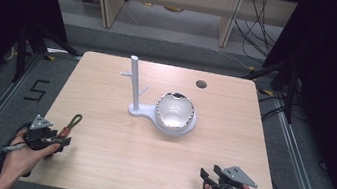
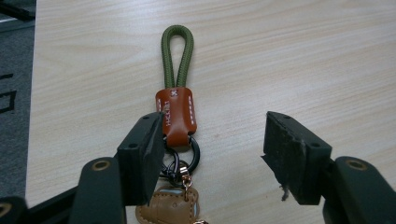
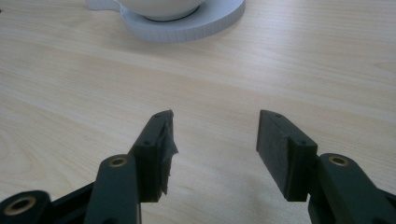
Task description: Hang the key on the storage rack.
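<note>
The left gripper [image 2: 212, 154] stands with its jaws wide apart, nothing clamped between them. The keychain [image 2: 176, 116] lies flat on the table [image 2: 303, 60], close against the inner face of one jaw; whether it touches it I cannot tell. Its brown leather tab sits level with that jaw's tip, the green cord loop stretches out beyond the tips, and the black ring and tan leather piece lie back between the jaws. The right gripper [image 3: 215, 140] is also open and empty over bare wood, with the white stand [image 3: 187, 28] well ahead of its tips.
</note>
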{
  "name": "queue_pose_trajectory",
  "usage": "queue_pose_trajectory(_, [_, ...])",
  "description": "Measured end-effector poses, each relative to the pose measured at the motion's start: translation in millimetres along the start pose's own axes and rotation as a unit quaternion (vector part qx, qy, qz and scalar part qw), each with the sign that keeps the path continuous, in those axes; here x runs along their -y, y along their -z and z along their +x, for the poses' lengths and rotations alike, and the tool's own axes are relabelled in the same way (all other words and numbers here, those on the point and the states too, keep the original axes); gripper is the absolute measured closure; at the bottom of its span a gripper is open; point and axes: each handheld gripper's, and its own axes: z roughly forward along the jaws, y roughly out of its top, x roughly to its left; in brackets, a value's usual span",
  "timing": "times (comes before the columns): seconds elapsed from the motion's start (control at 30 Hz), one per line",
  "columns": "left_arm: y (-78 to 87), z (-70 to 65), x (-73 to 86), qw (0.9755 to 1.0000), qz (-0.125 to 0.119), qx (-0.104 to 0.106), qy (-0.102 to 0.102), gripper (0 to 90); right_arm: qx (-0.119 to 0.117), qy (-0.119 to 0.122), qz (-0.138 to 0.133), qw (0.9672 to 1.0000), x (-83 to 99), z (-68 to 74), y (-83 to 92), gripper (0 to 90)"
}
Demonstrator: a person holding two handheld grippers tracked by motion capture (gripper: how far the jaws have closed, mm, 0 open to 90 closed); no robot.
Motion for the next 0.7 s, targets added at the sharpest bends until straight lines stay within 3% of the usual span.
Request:
queue_pose_trajectory(0.13, [-0.3, 2.0, -4.7, 1.0000, 0.005, 0.005, -0.002, 37.5, -0.001, -0.004, 0.004, 1.0000, 0.5, -0.2, 0.0, 47.5])
queue_pose_trajectory(0.17, [-0.8, 2.1, -5.9, 1.0000, 0.002, 0.006, 0.000, 37.7, 0.000, -0.029, 0.012, 0.9995, 0.9, 3.4, 1.2, 47.3])
queue_pose_trajectory(0.2, [-0.1, 3.1, -9.5, 0.9999, 0.012, 0.008, -0.004, 38.7, -0.002, -0.007, 0.005, 1.0000, 0.4, 0.4, -0.3, 47.3])
queue_pose_trajectory(0.23, [-0.1, 3.1, -9.5, 0.9999, 0.012, 0.008, -0.004, 39.2, -0.006, -0.005, 0.001, 1.0000, 0.3, 0.4, -1.0, 47.2])
queue_pose_trajectory(0.27, [0.3, 4.1, -14.2, 0.9998, 0.016, 0.010, -0.002, 39.7, -0.008, -0.004, -0.003, 1.0000, 0.2, 0.8, -1.8, 47.2])
queue_pose_trajectory(0.3, [0.9, 4.1, -16.7, 0.9998, 0.019, 0.010, 0.003, 40.7, -0.007, -0.025, 0.001, 0.9997, 0.4, 5.2, -0.5, 47.2])
queue_pose_trajectory(0.37, [1.5, 4.9, -19.6, 0.9996, 0.025, 0.012, 0.003, 42.9, -0.004, -0.002, -0.001, 1.0000, -0.3, 2.9, -2.3, 47.1])
queue_pose_trajectory(0.47, [-0.3, 4.8, -27.2, 0.9993, 0.035, 0.010, 0.004, 45.0, -0.013, -0.006, -0.003, 0.9999, -1.1, 3.7, -1.6, 46.9])
queue_pose_trajectory(0.5, [0.1, 6.5, -30.9, 0.9988, 0.048, 0.012, -0.006, 46.4, -0.014, -0.007, -0.005, 0.9999, -1.2, 3.7, -1.7, 46.8])
queue_pose_trajectory(0.53, [-1.7, 6.1, -33.0, 0.9989, 0.046, 0.011, 0.001, 48.3, -0.013, -0.005, -0.006, 0.9999, -1.3, 3.4, -1.6, 46.7])
queue_pose_trajectory(0.57, [-2.7, 8.7, -36.9, 0.9980, 0.061, 0.012, -0.010, 50.6, -0.010, -0.001, -0.008, 0.9999, -1.1, 2.7, -2.1, 46.6])
queue_pose_trajectory(0.7, [-6.7, 12.7, -43.4, 0.9964, 0.083, 0.011, -0.012, 53.0, -0.014, -0.005, -0.008, 0.9999, -1.2, 2.8, -1.9, 46.5])
